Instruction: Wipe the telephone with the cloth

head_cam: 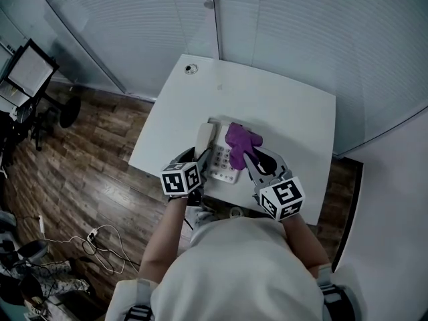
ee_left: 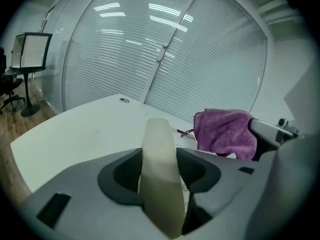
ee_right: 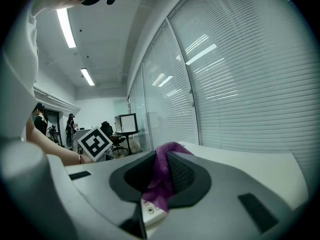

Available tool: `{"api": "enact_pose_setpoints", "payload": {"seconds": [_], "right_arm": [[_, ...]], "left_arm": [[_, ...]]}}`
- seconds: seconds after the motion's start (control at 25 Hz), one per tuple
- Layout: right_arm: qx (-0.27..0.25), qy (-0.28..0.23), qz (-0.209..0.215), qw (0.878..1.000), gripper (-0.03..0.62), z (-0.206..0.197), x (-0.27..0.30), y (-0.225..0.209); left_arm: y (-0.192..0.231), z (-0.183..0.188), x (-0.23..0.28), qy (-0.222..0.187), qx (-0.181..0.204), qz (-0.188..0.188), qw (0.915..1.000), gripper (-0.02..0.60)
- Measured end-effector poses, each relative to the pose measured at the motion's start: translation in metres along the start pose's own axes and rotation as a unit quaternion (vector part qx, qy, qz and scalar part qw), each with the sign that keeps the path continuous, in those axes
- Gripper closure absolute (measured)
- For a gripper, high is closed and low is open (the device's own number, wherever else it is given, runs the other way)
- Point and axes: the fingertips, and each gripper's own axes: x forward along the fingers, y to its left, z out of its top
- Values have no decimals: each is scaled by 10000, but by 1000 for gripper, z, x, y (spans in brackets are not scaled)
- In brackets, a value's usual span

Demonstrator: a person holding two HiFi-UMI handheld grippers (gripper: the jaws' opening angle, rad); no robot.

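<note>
White table (head_cam: pixel 294 105): telephone (head_cam: pixel 224 167) is set near its front edge. Cream handset (ee_left: pixel 159 164) is clamped between the jaws of the left gripper (head_cam: pixel 198 159), at the phone's left side. Purple cloth (head_cam: pixel 241 139) is pinched in the right gripper (head_cam: pixel 251 158) and held over the phone's upper right, just beside the handset.

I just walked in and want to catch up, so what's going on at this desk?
A person stands at a white table with a handheld claw in each hand. The left claw is clamped on the cream handset at the left side of a desk telephone. The right claw grips a purple cloth and holds it over the phone's body. Whether the handset is lifted can't be told.
</note>
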Motion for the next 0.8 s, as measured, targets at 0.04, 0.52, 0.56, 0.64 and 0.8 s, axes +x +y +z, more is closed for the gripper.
{"api": "enact_pose_setpoints", "payload": {"seconds": [0.04,0.52,0.56,0.64,0.8], "right_arm": [[-3,-3,12,10000,514,0,1,1],[-119,-141,159,9997,514,14,7,10],[-135,-156,174,9996,514,15,7,12],[-169,-181,211,9995,514,16,7,16],[-210,-217,307,9991,514,21,12,22]], "left_arm": [[0,1,-2,-39,-63,-44,10000,357],[-12,16,-37,-722,-1226,-808,9865,357],[-13,15,-42,-793,-1358,-892,9835,357],[-12,16,-50,-913,-1579,-1027,9778,357],[-11,16,-62,-1064,-1912,-1167,9688,357]]}}
